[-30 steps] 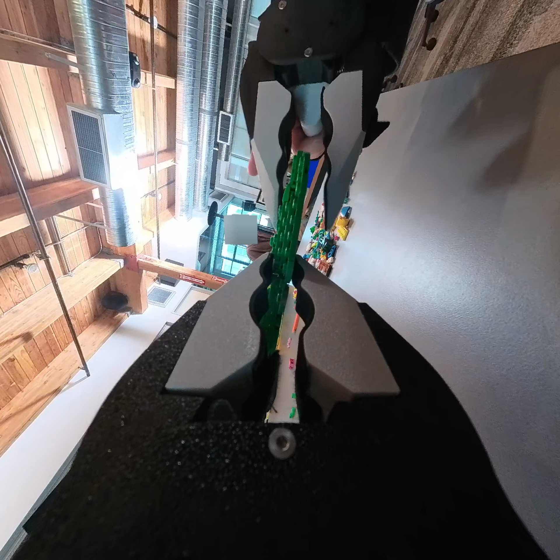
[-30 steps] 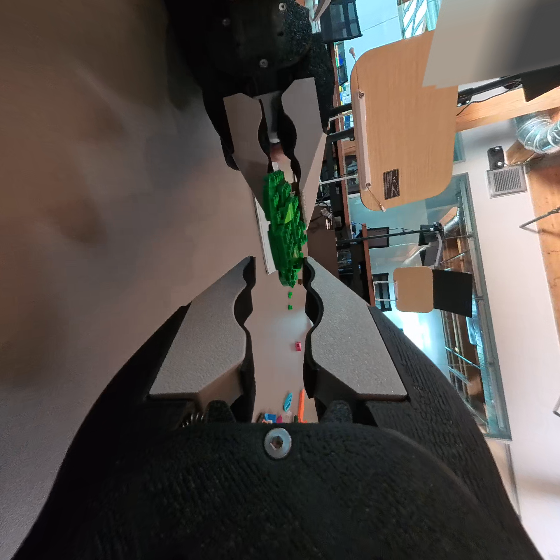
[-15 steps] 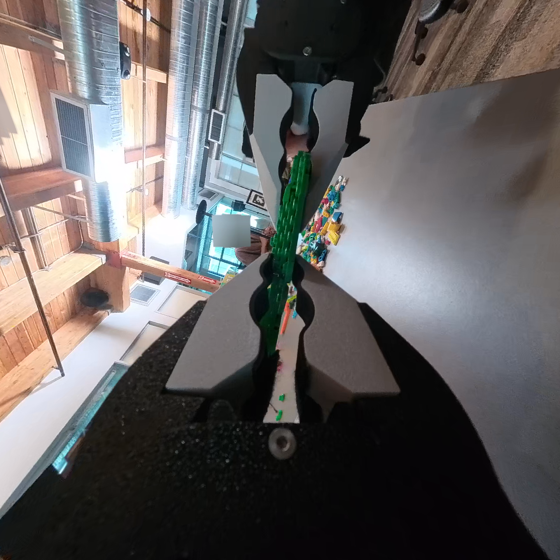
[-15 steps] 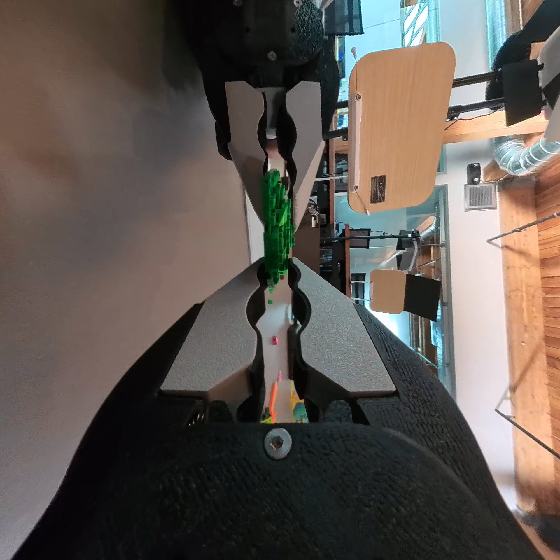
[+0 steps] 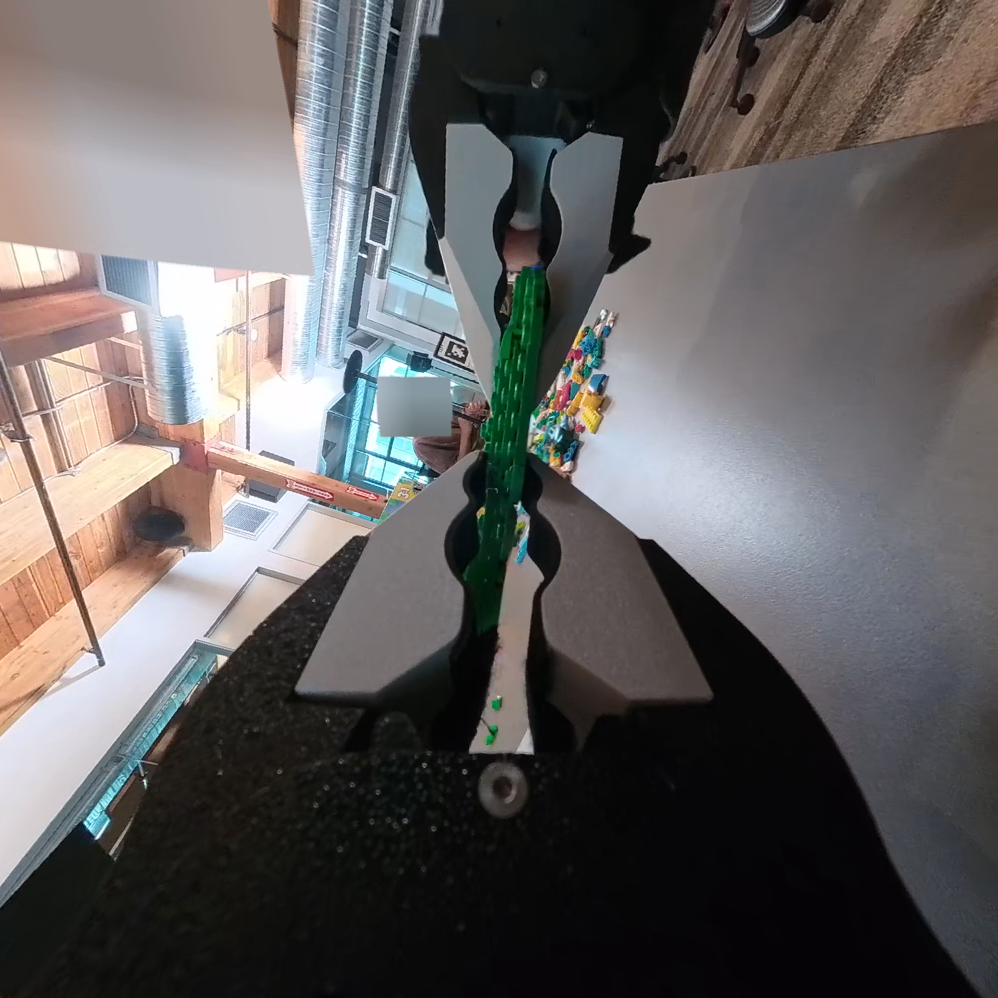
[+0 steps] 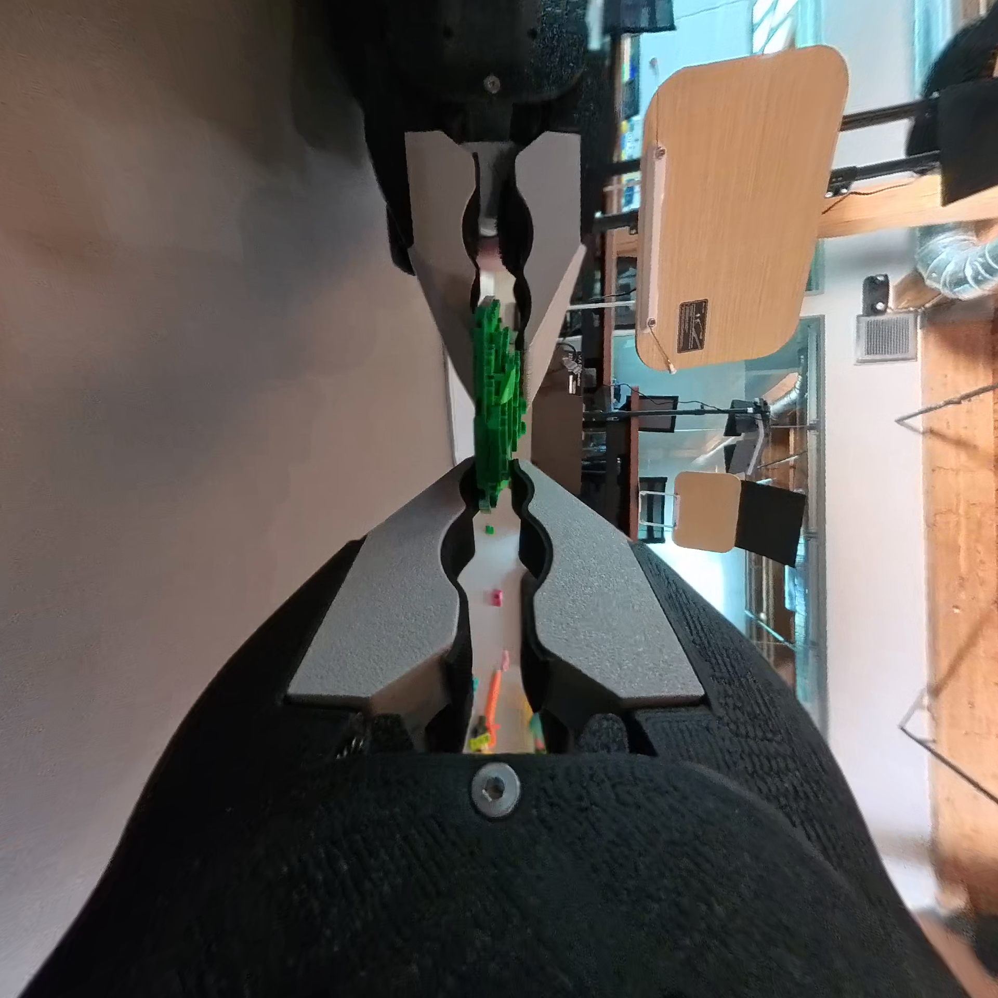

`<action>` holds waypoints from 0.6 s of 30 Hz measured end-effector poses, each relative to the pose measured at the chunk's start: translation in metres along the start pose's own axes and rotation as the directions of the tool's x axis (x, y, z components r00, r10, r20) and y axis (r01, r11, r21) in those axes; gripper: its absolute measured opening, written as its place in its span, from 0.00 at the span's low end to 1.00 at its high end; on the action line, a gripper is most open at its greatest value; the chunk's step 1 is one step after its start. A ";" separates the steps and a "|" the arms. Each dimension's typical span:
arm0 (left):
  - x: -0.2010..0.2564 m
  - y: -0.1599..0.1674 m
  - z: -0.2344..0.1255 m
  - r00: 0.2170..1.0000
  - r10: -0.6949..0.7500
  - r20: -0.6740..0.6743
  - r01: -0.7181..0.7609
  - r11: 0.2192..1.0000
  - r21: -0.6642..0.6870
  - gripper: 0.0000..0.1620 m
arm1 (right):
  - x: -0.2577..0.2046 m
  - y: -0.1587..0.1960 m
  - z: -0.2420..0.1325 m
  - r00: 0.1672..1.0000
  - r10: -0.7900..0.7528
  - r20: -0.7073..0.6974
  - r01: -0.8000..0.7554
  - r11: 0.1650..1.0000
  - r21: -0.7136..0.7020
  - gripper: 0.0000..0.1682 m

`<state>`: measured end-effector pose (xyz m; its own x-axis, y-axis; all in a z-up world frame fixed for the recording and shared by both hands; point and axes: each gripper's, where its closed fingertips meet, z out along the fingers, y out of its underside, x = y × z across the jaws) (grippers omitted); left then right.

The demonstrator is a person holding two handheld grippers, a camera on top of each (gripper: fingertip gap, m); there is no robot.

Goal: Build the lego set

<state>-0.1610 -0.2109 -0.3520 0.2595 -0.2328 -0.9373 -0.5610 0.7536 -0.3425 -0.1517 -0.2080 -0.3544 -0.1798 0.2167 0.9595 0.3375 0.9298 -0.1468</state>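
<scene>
**Green Plate Assembly Held Between Two Grippers: Handling Notes**

The green Lego assembly (image 5: 507, 432) is off the counter (image 5: 810, 432), suspended edge-on between the two grippers, which face each other. The left gripper (image 5: 499, 540) has its fingers narrowed onto one end of the assembly; the plate runs deep between them. The right gripper (image 6: 494, 480) closes on the opposite end, with only the tip region of its fingers on the bricks. In the right wrist view the same assembly (image 6: 497, 399) shows stepped layers of small green elements stacked on one face.

Handling assessment:
- The assembly appears light and rigid across its width, but it is thin. A long plate of this kind is likely to flex or separate at its seams if the two grippers twist or pull against each other.
- The plastic is smooth; the grip depends on clamping across the flat faces, not on the studs alone.
- Best hold points are judged to be the two short ends, clamped across the thickness, as at present. The right-hand hold is shallow and could slip.
- The stacked elements on the face are the most likely to pop off under side load.

Loose parts remain on the counter: a multicoloured brick pile (image 5: 572, 399), plus a small pink brick (image 6: 495, 595) and an orange piece (image 6: 492, 696). The build is judged incomplete.
</scene>
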 end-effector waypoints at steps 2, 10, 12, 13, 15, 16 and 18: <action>-0.007 -0.002 -0.001 0.999 -0.017 0.034 0.017 1.000 0.010 0.05 | 0.003 -0.002 -0.001 0.995 0.094 -0.010 -0.094 0.995 0.036 0.14; -0.035 0.003 -0.009 0.958 -0.265 0.111 0.257 0.963 0.085 0.05 | 0.021 0.010 -0.008 0.910 0.412 -0.054 -0.402 0.906 0.131 0.34; -0.039 0.006 -0.011 0.944 -0.306 0.122 0.295 0.950 0.100 0.05 | 0.023 0.013 -0.008 0.891 0.449 -0.069 -0.434 0.887 0.157 0.34; -0.041 0.007 -0.012 0.938 -0.323 0.127 0.311 0.945 0.104 0.05 | 0.025 0.014 -0.008 0.880 0.468 -0.080 -0.450 0.876 0.175 0.33; -0.044 0.009 -0.013 0.929 -0.343 0.138 0.331 0.938 0.105 0.06 | 0.030 0.015 -0.006 0.842 0.533 -0.078 -0.505 0.832 0.231 0.34; -0.045 0.010 -0.013 0.928 -0.345 0.139 0.333 0.937 0.105 0.06 | 0.030 0.015 -0.003 0.803 0.595 -0.033 -0.567 0.779 0.267 0.35; -0.044 0.010 -0.013 0.931 -0.339 0.138 0.327 0.940 0.101 0.06 | 0.036 0.020 0.005 0.694 0.720 0.028 -0.686 0.648 0.332 0.37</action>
<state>-0.1882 -0.2012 -0.3151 0.5397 -0.3871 -0.7475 -0.3633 0.6939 -0.6217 -0.1558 -0.1805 -0.3237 0.0920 0.8279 0.5533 0.0348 0.5526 -0.8327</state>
